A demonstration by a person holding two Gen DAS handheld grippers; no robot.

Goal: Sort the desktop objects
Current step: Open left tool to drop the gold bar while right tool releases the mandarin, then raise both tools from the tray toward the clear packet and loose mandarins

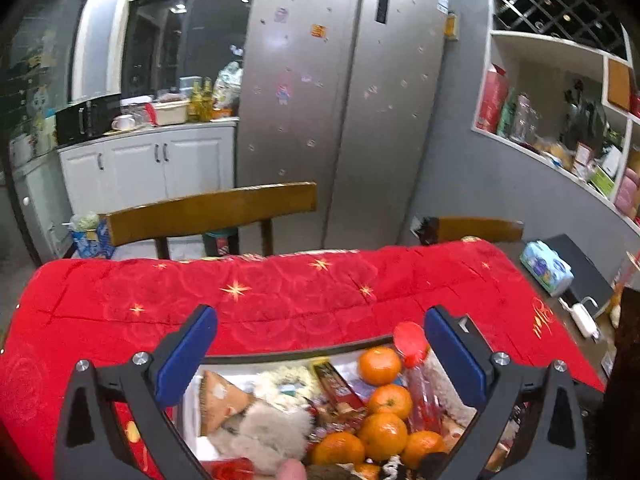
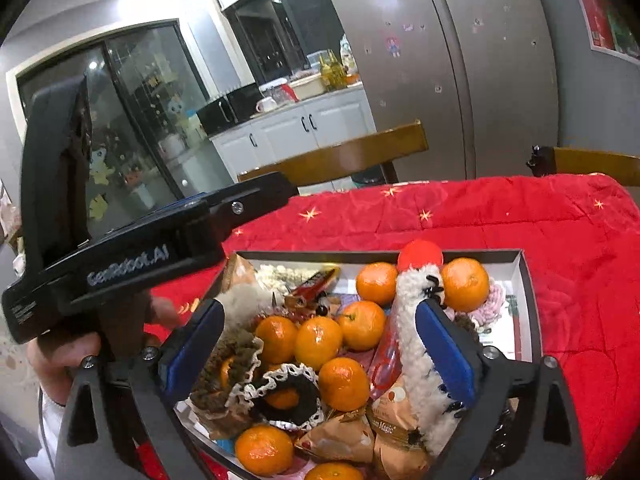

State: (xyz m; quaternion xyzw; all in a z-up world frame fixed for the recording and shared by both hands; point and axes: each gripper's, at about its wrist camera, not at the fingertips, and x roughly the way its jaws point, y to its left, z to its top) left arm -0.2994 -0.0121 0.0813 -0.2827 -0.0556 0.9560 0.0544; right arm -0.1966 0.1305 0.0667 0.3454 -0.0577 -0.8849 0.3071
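A shallow box (image 2: 524,280) with a dark rim and white inner walls sits on a red quilted cloth (image 2: 500,216) and is packed with tangerines (image 2: 318,338), brown snack packets (image 2: 340,438), a black lace-edged scrunchie (image 2: 288,396), a fuzzy white clip (image 2: 418,344), a clear bottle with a red cap (image 1: 412,344) and a beige pompom (image 1: 264,436). The right gripper (image 2: 316,344) hangs over the box with its blue-padded jaws spread wide and nothing between the pads; the tangerines and scrunchie lie below the gap, the white clip just beside the right-hand pad. The left gripper (image 1: 320,356) is likewise wide apart and holds nothing, poised above the box's near half, with oranges and the pompom below its gap. In the right wrist view the left gripper's black body (image 2: 132,256) reaches in from the left, level and pointing towards the box's far-left corner, a bare hand (image 2: 64,354) wrapped round its handle. Wooden chair backs (image 1: 212,208) stand behind the table, before a steel fridge (image 1: 344,100).
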